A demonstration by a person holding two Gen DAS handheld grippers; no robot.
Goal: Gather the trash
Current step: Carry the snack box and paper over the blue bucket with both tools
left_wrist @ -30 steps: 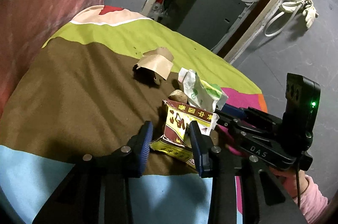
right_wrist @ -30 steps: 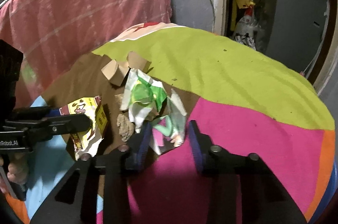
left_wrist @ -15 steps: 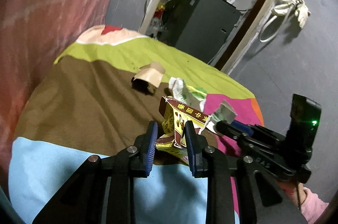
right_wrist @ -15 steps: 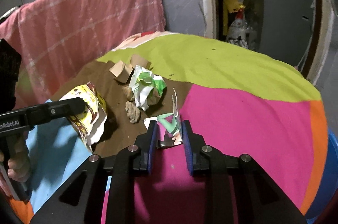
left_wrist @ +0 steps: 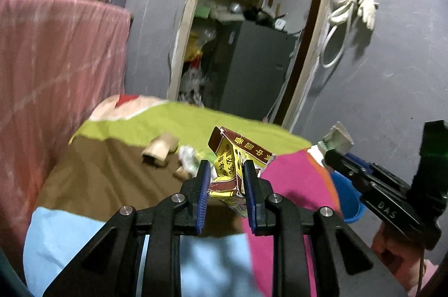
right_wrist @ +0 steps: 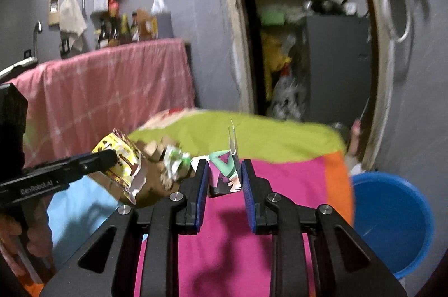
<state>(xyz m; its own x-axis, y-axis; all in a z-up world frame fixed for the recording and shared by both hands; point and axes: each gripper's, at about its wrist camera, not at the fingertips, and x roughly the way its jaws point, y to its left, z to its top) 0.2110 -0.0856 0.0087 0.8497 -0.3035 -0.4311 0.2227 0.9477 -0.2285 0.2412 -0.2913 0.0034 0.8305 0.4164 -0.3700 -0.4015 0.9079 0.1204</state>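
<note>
Left wrist view: the left gripper (left_wrist: 226, 173), its jaws having just closed in, pinches a yellow-and-maroon wrapper (left_wrist: 234, 160) above the patchwork cloth (left_wrist: 106, 176). The right gripper (right_wrist: 224, 174), also just narrowed, clamps a green-and-white wrapper (right_wrist: 228, 165) near the blue basin (right_wrist: 392, 224).

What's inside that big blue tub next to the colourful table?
The blue tub shows only its bare blue inside wall; no trash appears in the part in view. The table's edge and the picture's rim hide the rest, so its whole bottom cannot be checked.
</note>
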